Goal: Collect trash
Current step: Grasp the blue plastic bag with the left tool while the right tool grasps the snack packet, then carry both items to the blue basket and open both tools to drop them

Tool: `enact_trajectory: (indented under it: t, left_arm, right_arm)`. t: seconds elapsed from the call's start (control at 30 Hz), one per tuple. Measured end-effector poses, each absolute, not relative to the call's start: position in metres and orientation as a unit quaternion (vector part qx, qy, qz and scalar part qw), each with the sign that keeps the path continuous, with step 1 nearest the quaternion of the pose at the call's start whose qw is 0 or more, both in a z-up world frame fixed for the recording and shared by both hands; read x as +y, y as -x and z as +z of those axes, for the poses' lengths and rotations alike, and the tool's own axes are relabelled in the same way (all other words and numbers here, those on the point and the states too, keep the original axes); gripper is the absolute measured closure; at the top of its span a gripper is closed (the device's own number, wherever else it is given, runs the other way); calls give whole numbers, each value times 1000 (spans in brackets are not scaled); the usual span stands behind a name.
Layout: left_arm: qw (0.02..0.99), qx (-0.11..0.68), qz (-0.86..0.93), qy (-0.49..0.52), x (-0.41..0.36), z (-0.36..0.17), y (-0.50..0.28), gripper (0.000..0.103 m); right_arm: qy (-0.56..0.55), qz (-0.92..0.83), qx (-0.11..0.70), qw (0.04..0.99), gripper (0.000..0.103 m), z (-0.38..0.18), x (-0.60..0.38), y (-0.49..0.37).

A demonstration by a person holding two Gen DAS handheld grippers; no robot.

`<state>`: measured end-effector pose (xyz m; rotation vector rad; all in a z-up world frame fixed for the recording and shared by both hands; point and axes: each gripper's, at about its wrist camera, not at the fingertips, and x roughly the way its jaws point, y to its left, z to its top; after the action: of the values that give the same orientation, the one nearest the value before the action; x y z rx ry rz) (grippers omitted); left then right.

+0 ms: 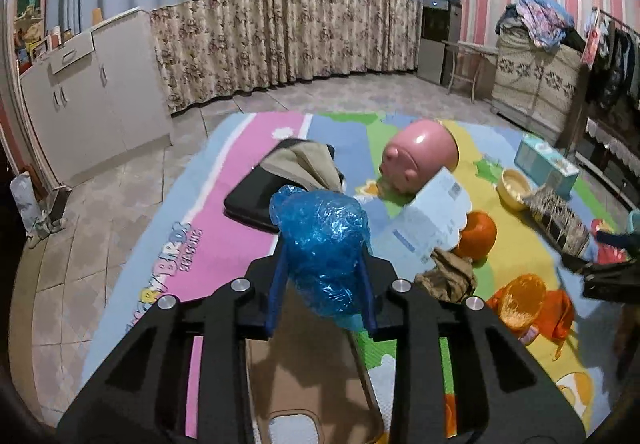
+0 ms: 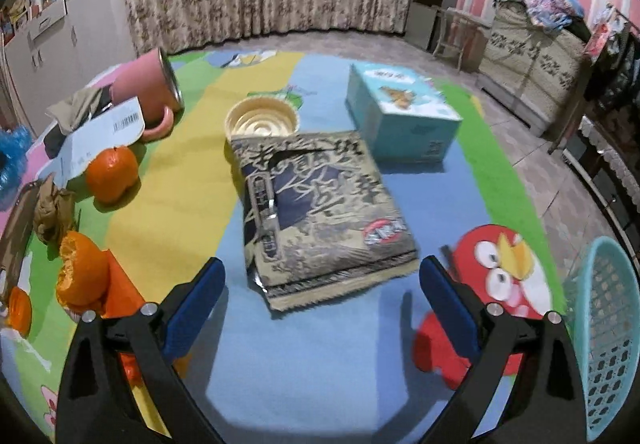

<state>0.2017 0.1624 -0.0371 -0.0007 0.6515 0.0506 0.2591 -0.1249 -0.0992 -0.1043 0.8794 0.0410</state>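
The left gripper (image 1: 322, 264) pinches one crumpled blue plastic bag (image 1: 322, 240) above the play mat (image 2: 180, 180), while the right gripper (image 2: 322, 284), jaws wide, hangs over one snack packet (image 2: 320, 216) lying lengthwise toward an apparently empty cream bowl (image 2: 262, 120); the teal basket (image 2: 608, 344) stands at the mat's right edge.

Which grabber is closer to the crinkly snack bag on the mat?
The right gripper. Its open fingers hover just in front of the snack bag. The left gripper is off to the side, shut on a crumpled blue plastic bag.
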Motion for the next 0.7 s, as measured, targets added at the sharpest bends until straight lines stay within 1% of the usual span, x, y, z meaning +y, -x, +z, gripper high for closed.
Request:
enact_trajectory:
  t: [0.03, 0.1, 0.13, 0.17, 0.2, 0.23, 0.27, 0.3, 0.43, 0.47, 0.7]
  left_arm:
    - [948, 317, 23, 4, 163, -34, -201, 74]
    - [950, 310, 21, 4, 162, -28, -200, 74]
    - [951, 308, 21, 2, 161, -27, -200, 74]
    - [952, 306, 22, -1, 159, -26, -200, 74]
    - [952, 305, 23, -2, 157, -25, -200, 74]
    - [952, 304, 22, -2, 155, -24, -201, 74]
    - [953, 304, 20, -1, 152, -23, -201, 74]
    - [953, 302, 19, -1, 149, -23, -201, 74]
    - [956, 293, 17, -10, 132, -13, -199, 74]
    - [957, 289, 14, -14, 127, -9, -197, 74]
    - [963, 270, -19, -16, 82, 12, -194, 74]
  right_arm:
    - [52, 25, 434, 899, 23, -102, -123, -263]
    - [49, 33, 437, 897, 30, -103, -122, -264]
    - [44, 42, 438, 897, 36, -102, -122, -265]
    - [39, 52, 437, 897, 53, -101, -123, -264]
    - [37, 56, 434, 898, 58, -99, -123, -263]
    - [34, 68, 430, 900, 67, -96, -123, -262]
    - [33, 74, 428, 900, 84, -94, -123, -261]
    - [33, 76, 426, 901, 87, -93, -123, -260]
    - [37, 80, 400, 912, 93, -77, -132, -248]
    - [35, 79, 394, 915, 97, -73, -136, -245]
    - [-8, 56, 350, 935, 99, -32, -192, -205]
